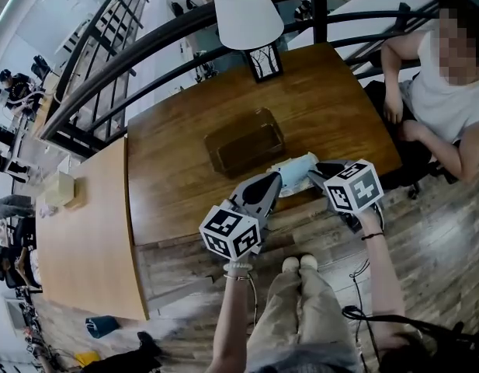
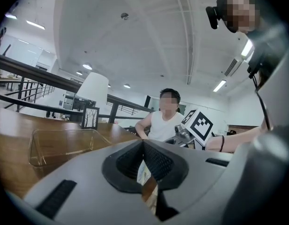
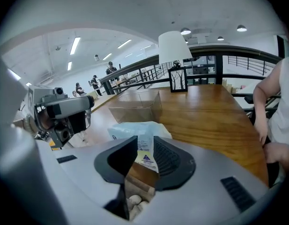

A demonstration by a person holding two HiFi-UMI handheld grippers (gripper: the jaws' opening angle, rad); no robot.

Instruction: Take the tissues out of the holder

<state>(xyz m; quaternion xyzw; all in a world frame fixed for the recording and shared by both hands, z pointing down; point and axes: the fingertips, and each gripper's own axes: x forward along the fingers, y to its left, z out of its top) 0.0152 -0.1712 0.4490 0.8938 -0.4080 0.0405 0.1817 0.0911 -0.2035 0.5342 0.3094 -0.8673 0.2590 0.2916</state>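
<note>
Two tongs meet the tissue pack (image 1: 296,171), my right tongs (image 3: 144,140) parted round it, left tongs (image 2: 144,143) pinched shut: I'd back off without dragging it.

Tissue pack (image 1: 295,168): I saw its ends covered by the left gripper (image 1: 275,180) and right gripper (image 1: 315,169).
Pack print (image 3: 145,157): too small for me to read.
Seated person (image 1: 449,92): cut by the right edge.

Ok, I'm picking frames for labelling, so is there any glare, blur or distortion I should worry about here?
Head view: heavy fisheye bends the railing; the clear holder nearly vanishes against the wooden table. Left gripper view: bright ceiling lights, dark vignetted corners. Right gripper view: tissue pack in focus, corners dark too.
</note>
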